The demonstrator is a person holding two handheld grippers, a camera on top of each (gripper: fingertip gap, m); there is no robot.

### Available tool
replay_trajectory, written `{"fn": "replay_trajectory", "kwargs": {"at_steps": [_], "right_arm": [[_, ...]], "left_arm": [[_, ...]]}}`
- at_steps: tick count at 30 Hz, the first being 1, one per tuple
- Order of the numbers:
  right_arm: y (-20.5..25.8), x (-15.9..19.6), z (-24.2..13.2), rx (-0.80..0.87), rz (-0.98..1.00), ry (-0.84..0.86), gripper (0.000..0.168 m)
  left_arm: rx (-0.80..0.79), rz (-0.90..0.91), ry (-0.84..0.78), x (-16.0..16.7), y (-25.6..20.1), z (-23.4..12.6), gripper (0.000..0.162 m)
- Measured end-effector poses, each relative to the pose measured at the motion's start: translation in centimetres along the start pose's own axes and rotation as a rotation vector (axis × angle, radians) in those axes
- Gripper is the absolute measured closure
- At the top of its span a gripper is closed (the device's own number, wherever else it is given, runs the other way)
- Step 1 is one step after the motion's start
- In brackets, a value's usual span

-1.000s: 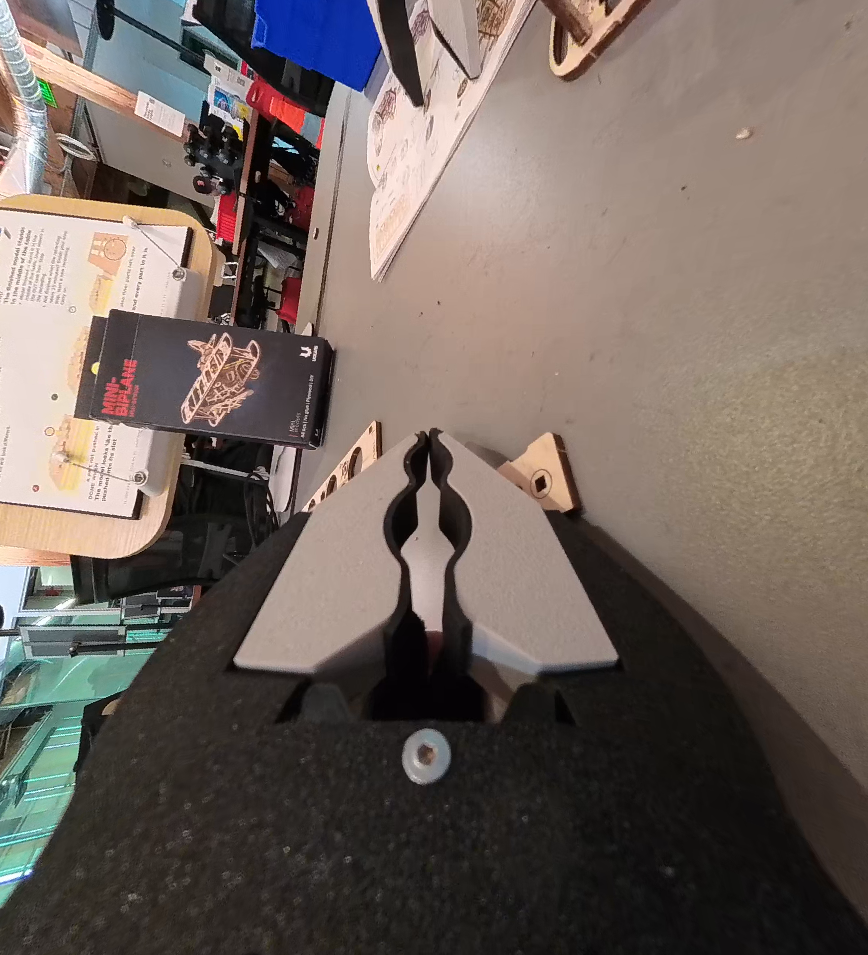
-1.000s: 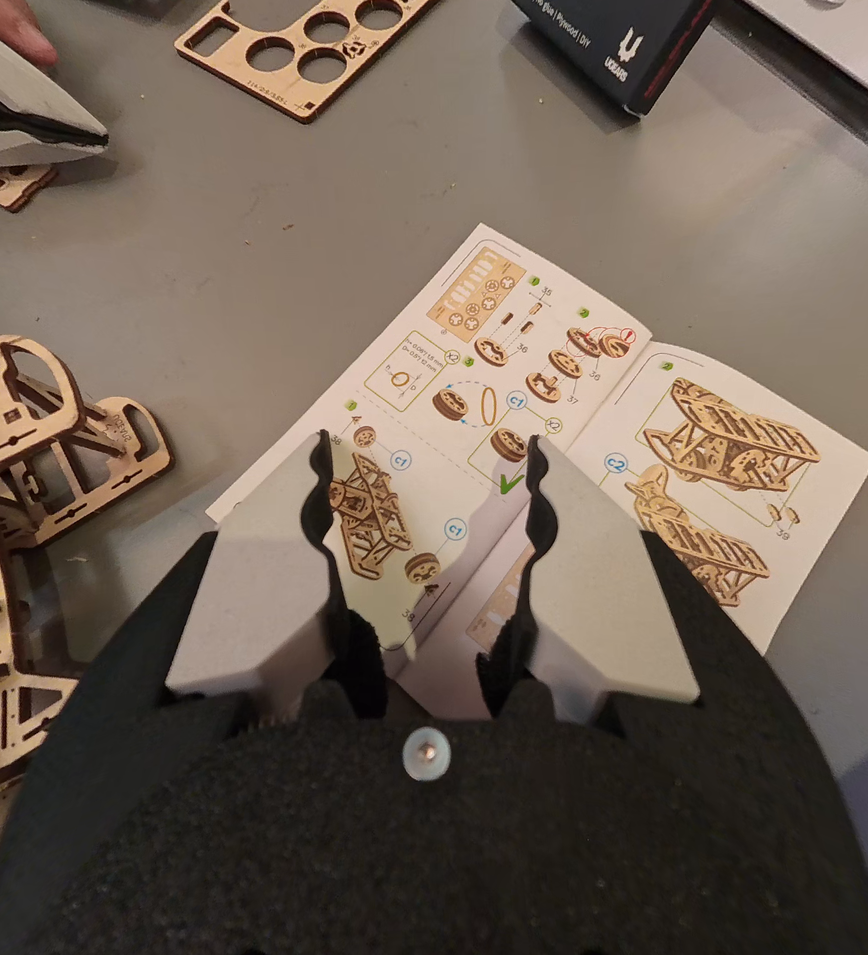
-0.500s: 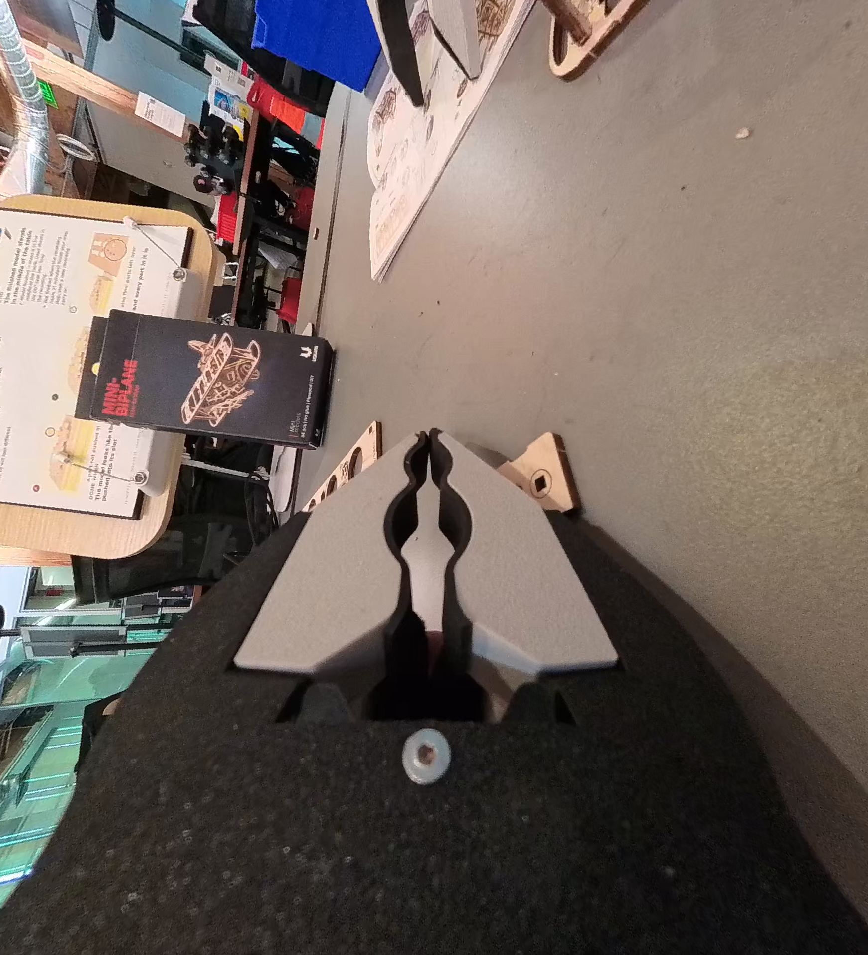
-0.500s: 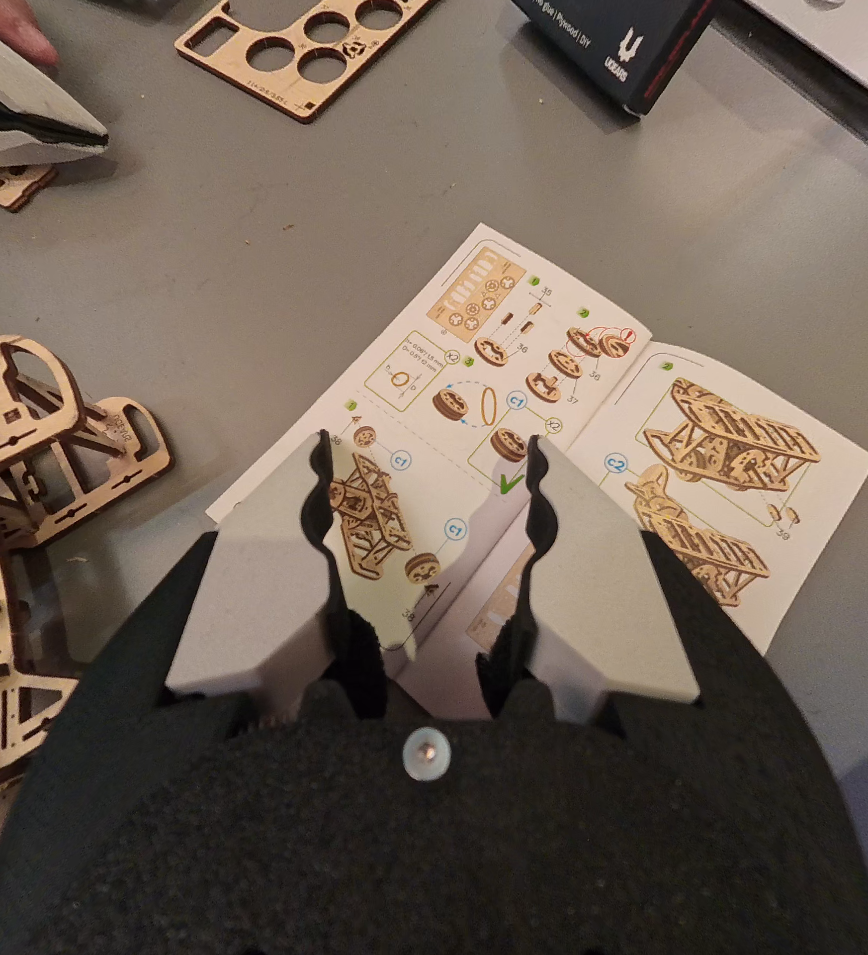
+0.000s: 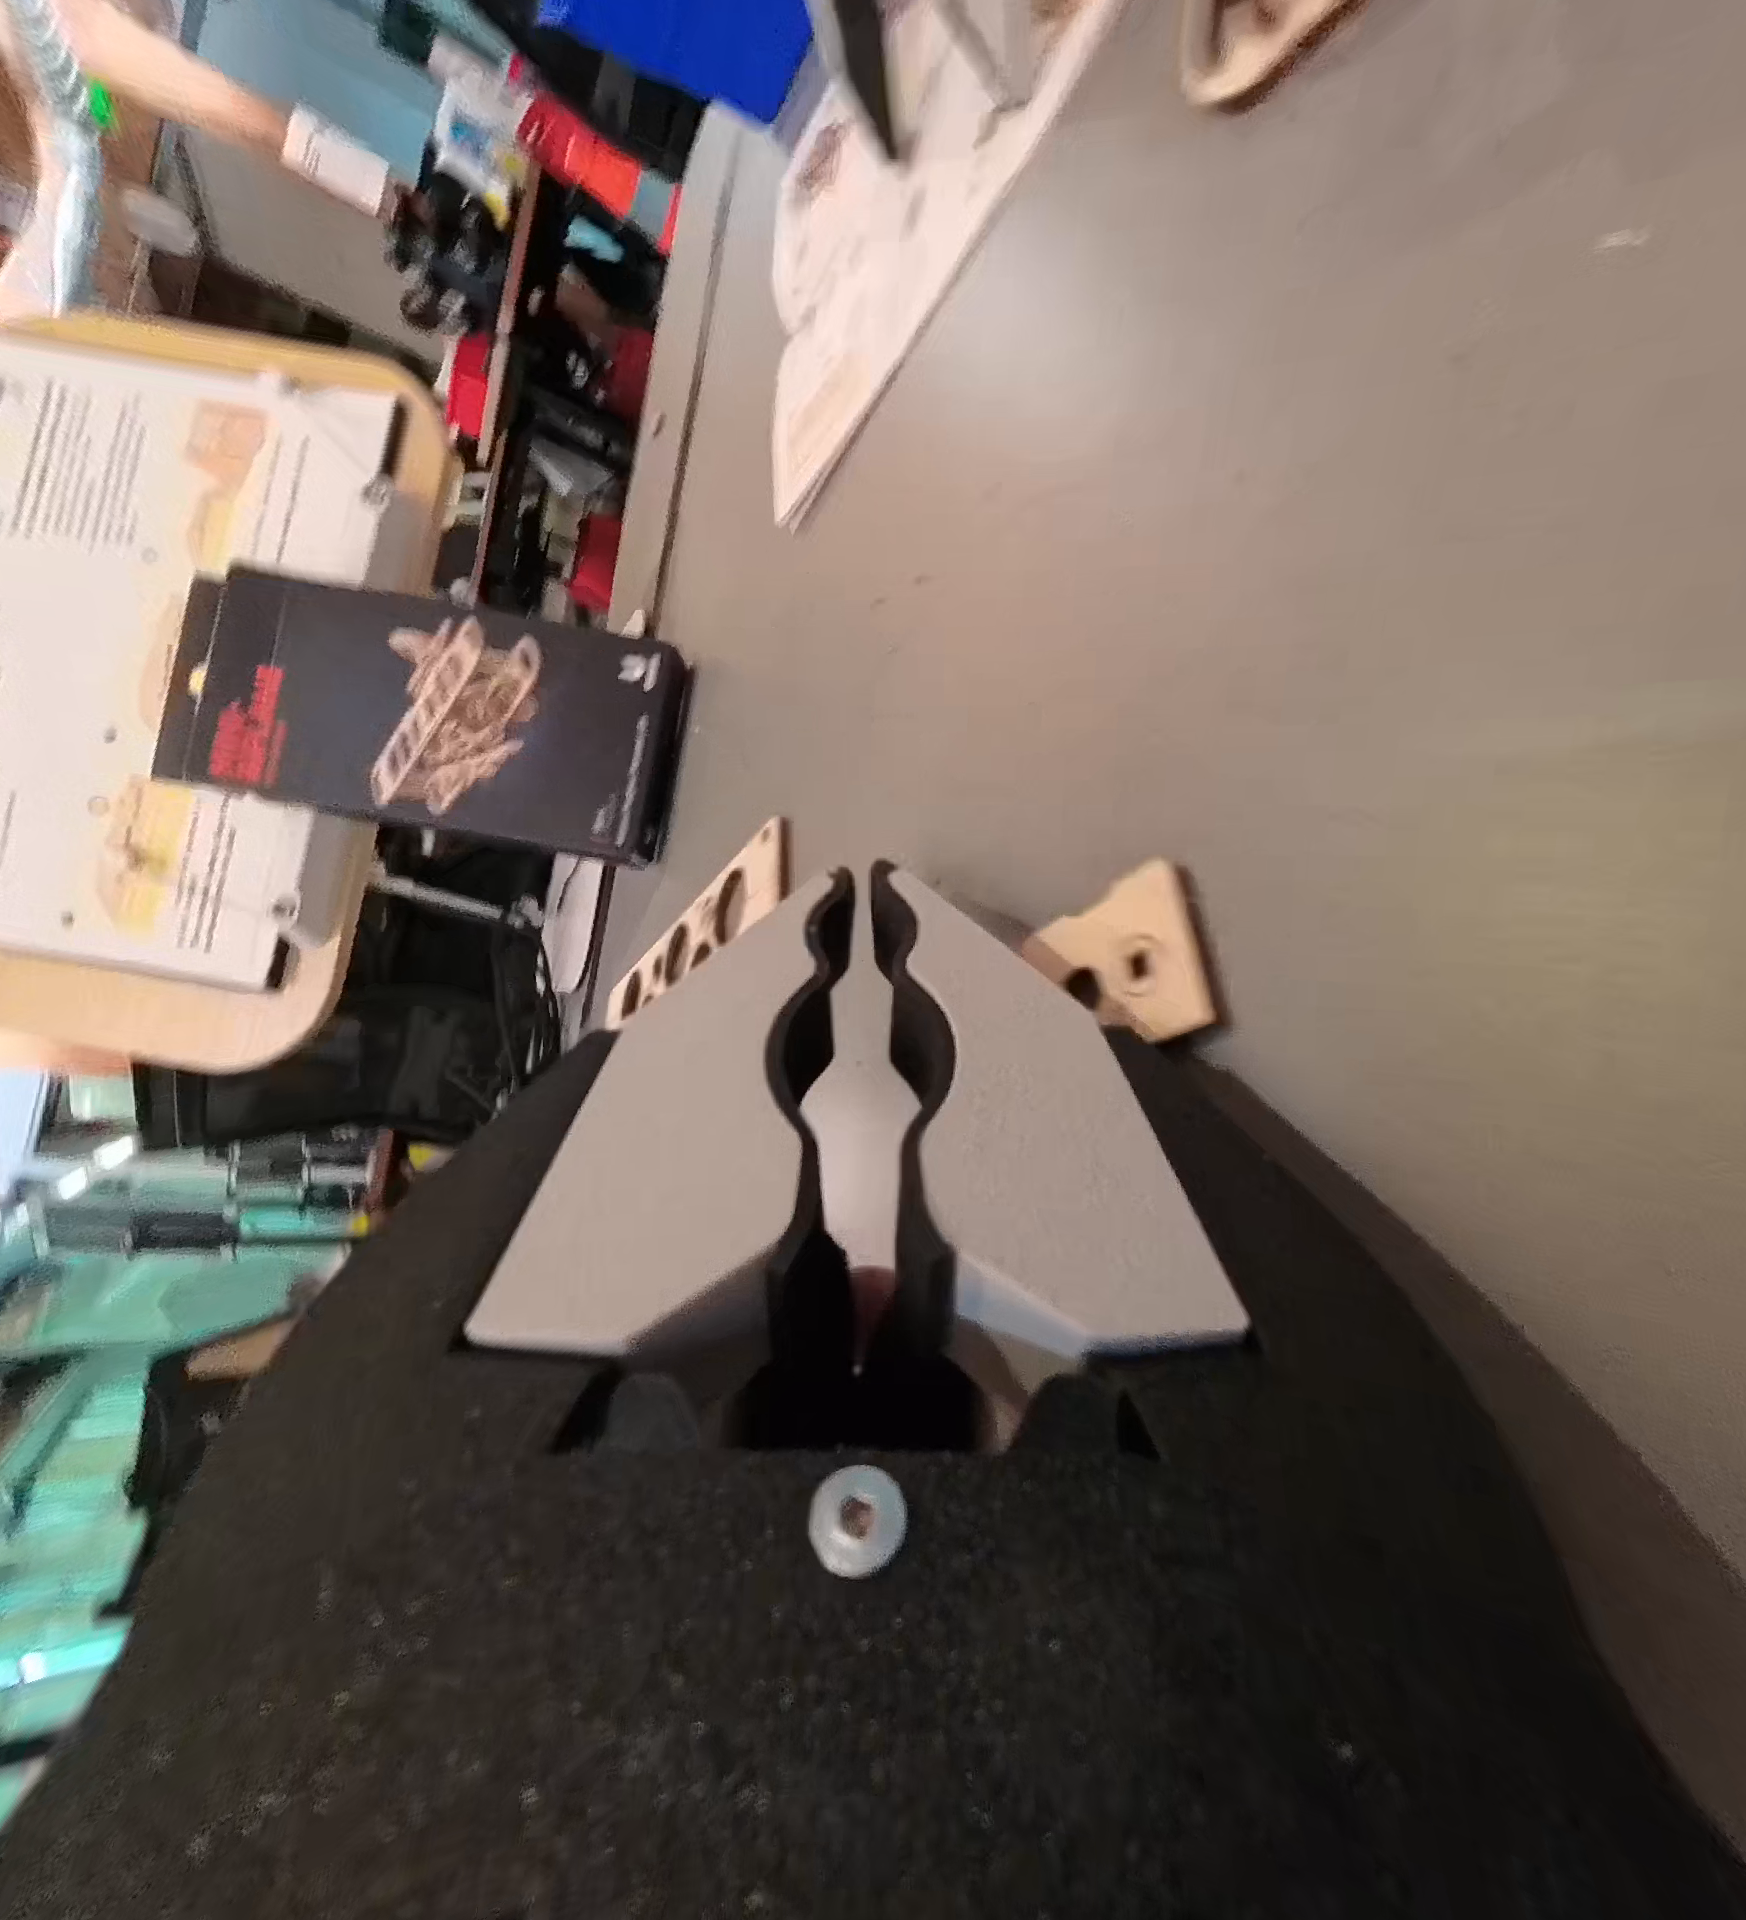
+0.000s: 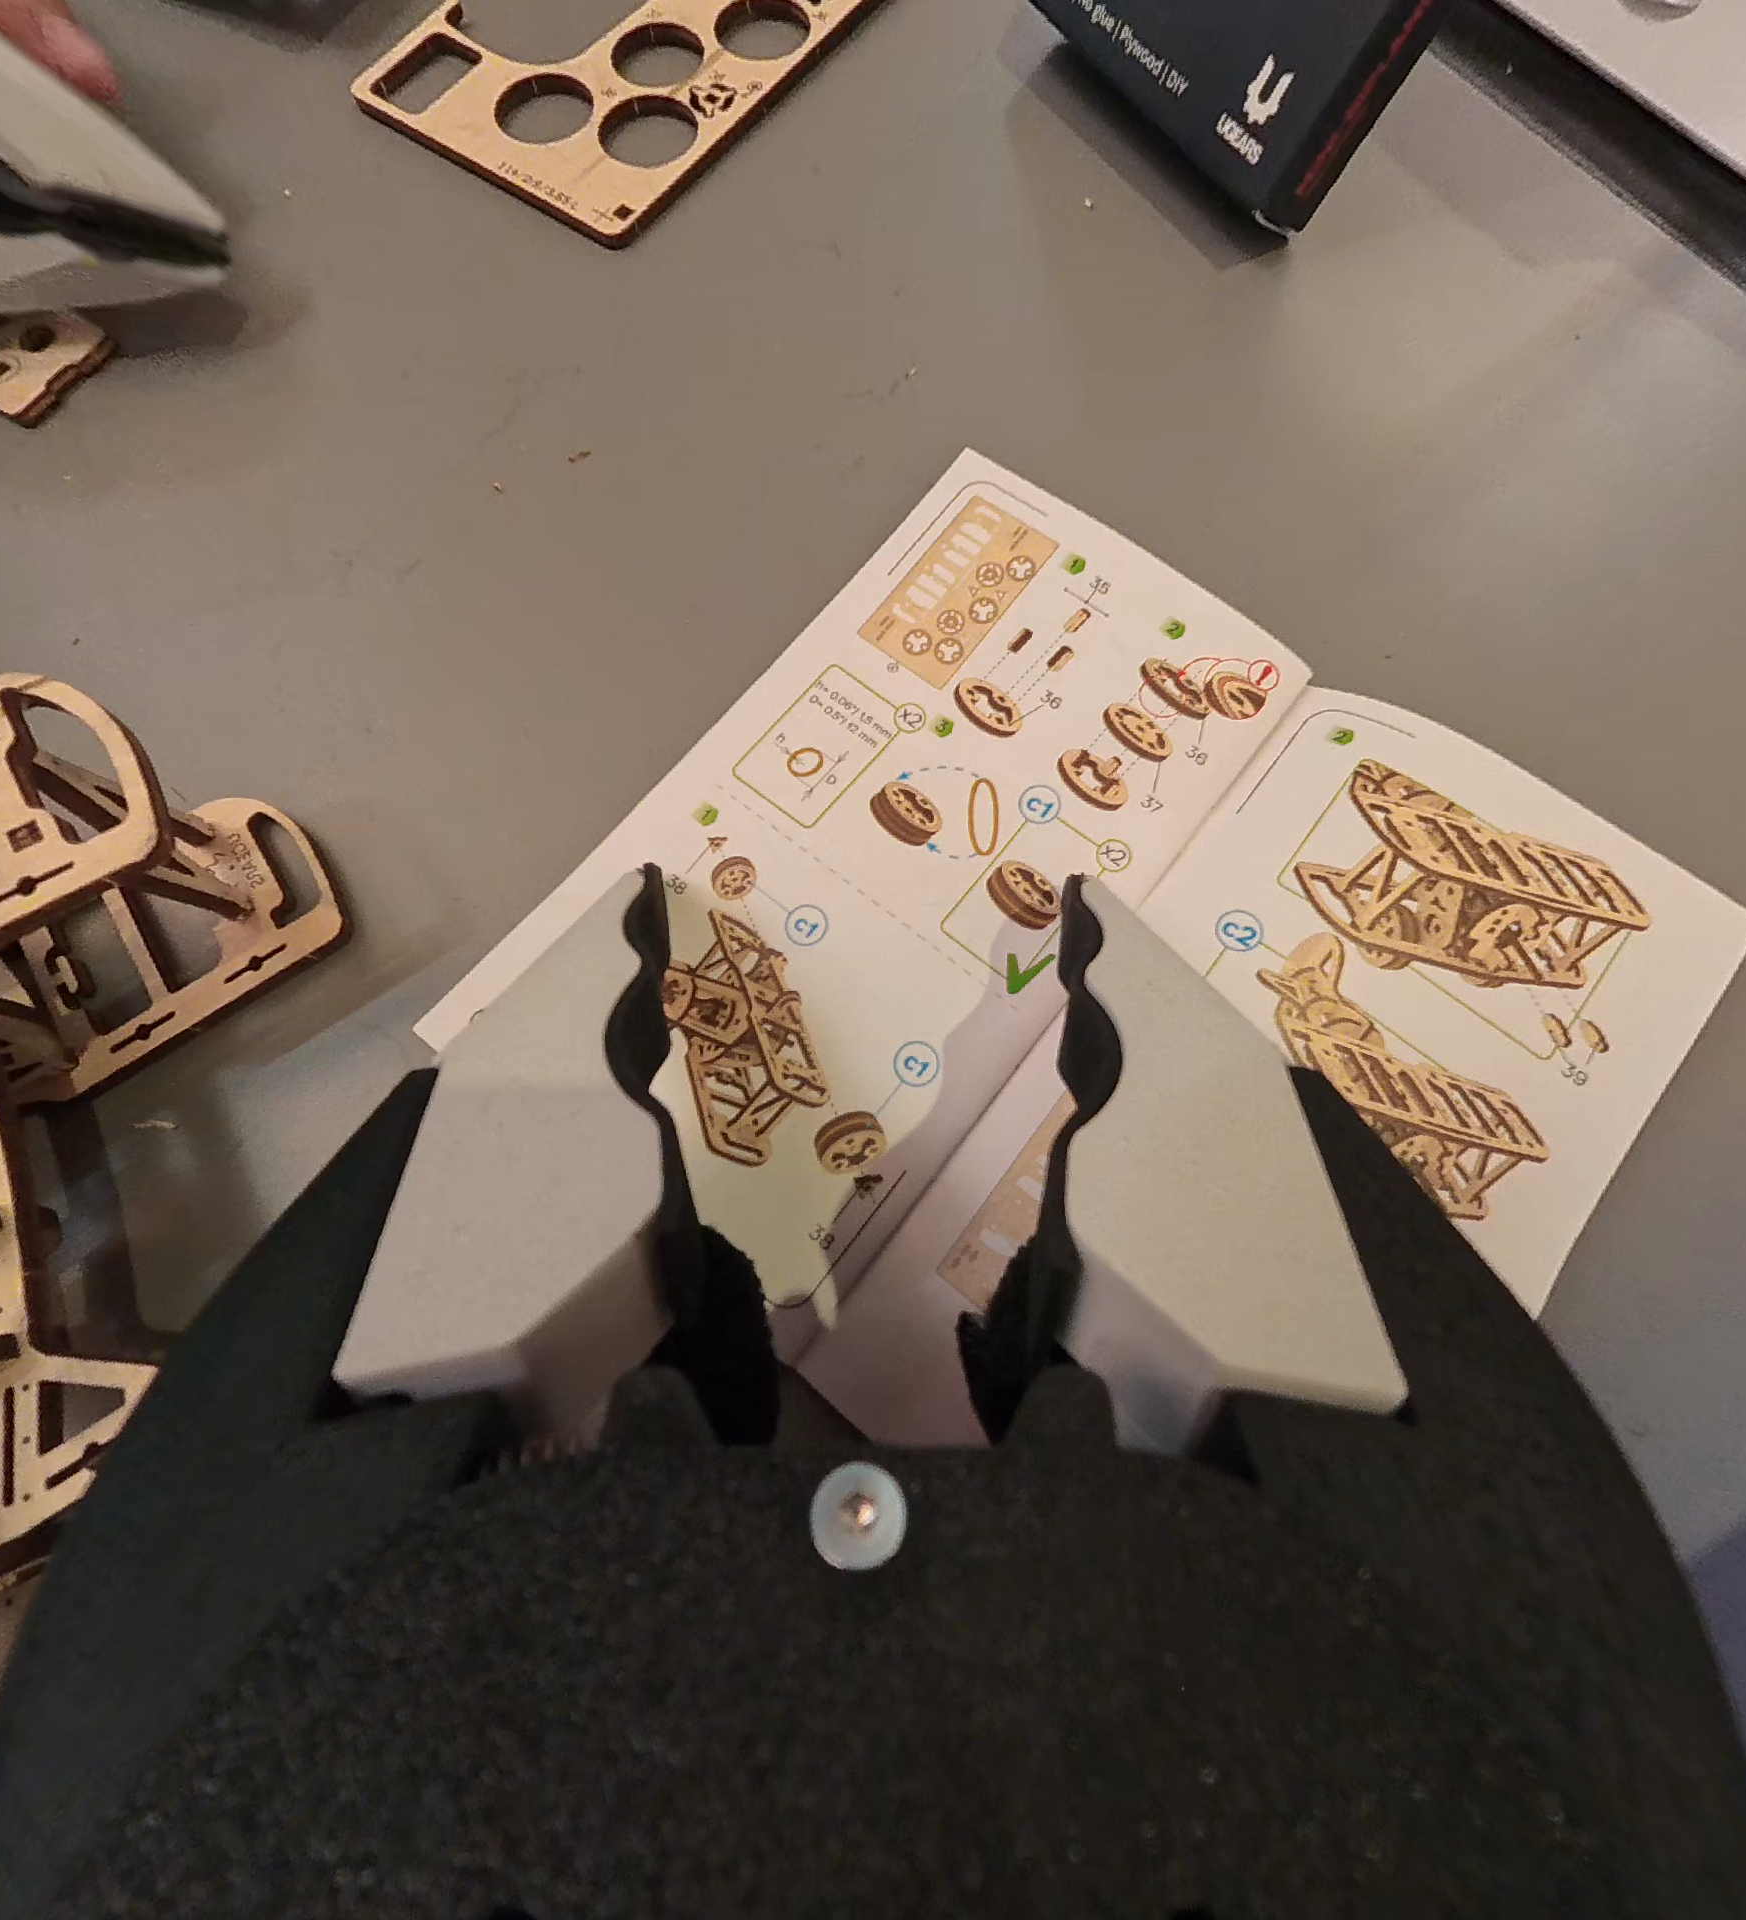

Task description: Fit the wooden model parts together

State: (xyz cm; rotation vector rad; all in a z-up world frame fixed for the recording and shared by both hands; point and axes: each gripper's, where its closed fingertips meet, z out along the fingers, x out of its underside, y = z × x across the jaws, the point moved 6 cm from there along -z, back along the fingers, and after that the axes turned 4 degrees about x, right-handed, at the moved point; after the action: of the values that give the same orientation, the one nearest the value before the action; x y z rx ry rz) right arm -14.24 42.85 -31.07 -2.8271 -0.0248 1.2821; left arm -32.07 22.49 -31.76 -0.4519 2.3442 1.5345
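Note:
My left gripper (image 5: 853, 883) is shut with nothing between its fingers, low over the grey table. A small flat wooden part with two holes (image 5: 1129, 956) lies on the table just right of its tip; it also shows in the right wrist view (image 6: 27, 364) under the left gripper (image 6: 48, 229). My right gripper (image 6: 858, 888) is open and empty, hovering above the open instruction booklet (image 6: 1264, 831). The partly built wooden biplane frame (image 6: 69, 935) lies to the left of the right gripper.
A punched-out wooden sheet with round holes (image 6: 588, 104) lies at the far side, also visible behind the left fingers (image 5: 703, 935). A black kit box (image 6: 1243, 104) stands at the table's back edge (image 5: 412, 717). A board with printed pages (image 5: 121, 665) stands beyond it. Some 20 centimetres of space lies between my two pairs of fingers.
The left gripper has shifted and its view is blurred; more of the small wooden part now shows beside its tip. The right gripper has not moved.

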Motion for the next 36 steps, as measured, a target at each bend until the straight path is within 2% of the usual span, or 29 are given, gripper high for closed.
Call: {"fn": "replay_trajectory", "kwargs": {"at_steps": [4, 7, 9, 11, 12, 13, 15, 16, 17, 18, 19, 20, 22, 24, 27, 30, 36], "right_arm": [[0.0, 0.0, 0.0, 0.000, -0.001, 0.000, 0.093], [0.0, 0.0, 0.0, -0.001, -0.001, 0.000, 0.093], [0.0, 0.0, 0.0, -0.001, -0.001, 0.000, 0.093], [0.0, 0.0, 0.0, -0.001, -0.002, 0.000, 0.093], [0.0, 0.0, 0.0, -0.001, -0.002, 0.000, 0.093], [0.0, 0.0, 0.0, -0.001, -0.002, 0.000, 0.093], [0.0, 0.0, 0.0, -0.001, -0.002, 0.000, 0.093], [0.1, 0.0, 0.0, -0.001, -0.002, 0.000, 0.093], [0.0, 0.0, 0.0, 0.000, -0.002, 0.000, 0.093], [0.1, 0.0, 0.0, 0.000, -0.002, 0.000, 0.093], [0.0, 0.0, 0.0, 0.000, -0.001, 0.000, 0.093], [0.0, 0.0, 0.0, 0.004, 0.001, 0.000, 0.093], [-0.1, 0.0, 0.0, 0.009, 0.006, 0.000, 0.093], [-0.1, -0.1, 0.1, 0.016, 0.009, -0.001, 0.093], [-0.1, -0.1, 0.1, 0.020, 0.006, -0.001, 0.093], [-0.1, -0.1, 0.1, 0.021, 0.008, -0.001, 0.093], [0.1, -0.1, 0.1, 0.010, -0.006, 0.001, 0.083]], "left_arm": [[0.018, -0.252, 0.061, 1.1, 2.0, 0.1, 0.144], [0.068, -0.560, 0.065, 2.1, 3.9, -0.4, 0.133], [0.284, -0.819, 0.050, 2.3, 3.7, -0.6, 0.117], [0.535, -1.078, 0.008, 2.5, 3.4, -0.7, 0.092], [0.632, -1.194, -0.031, 2.6, 3.5, -0.7, 0.088], [0.696, -1.289, -0.049, 2.9, 3.6, -0.5, 0.088], [0.844, -1.400, -0.079, 3.2, 3.5, -0.3, 0.111], [0.894, -1.442, -0.083, 3.3, 3.4, -0.3, 0.117], [0.898, -1.483, -0.086, 3.4, 3.6, -0.3, 0.114], [0.855, -1.483, -0.064, 3.7, 3.7, -0.1, 0.116], [0.797, -1.430, -0.043, 3.8, 3.7, 0.0, 0.125], [0.765, -1.368, -0.012, 3.7, 3.5, 0.1, 0.127], [0.723, -1.224, 0.015, 3.1, 3.2, 0.1, 0.124], [0.612, -1.067, 0.069, 3.3, 3.1, 0.2, 0.123], [0.477, -0.854, 0.116, 3.2, 2.8, 0.5, 0.103], [0.420, -0.837, 0.129, 3.4, 3.1, 0.5, 0.092], [0.471, -0.947, 0.158, 4.2, 3.3, 0.9, 0.079]]}}
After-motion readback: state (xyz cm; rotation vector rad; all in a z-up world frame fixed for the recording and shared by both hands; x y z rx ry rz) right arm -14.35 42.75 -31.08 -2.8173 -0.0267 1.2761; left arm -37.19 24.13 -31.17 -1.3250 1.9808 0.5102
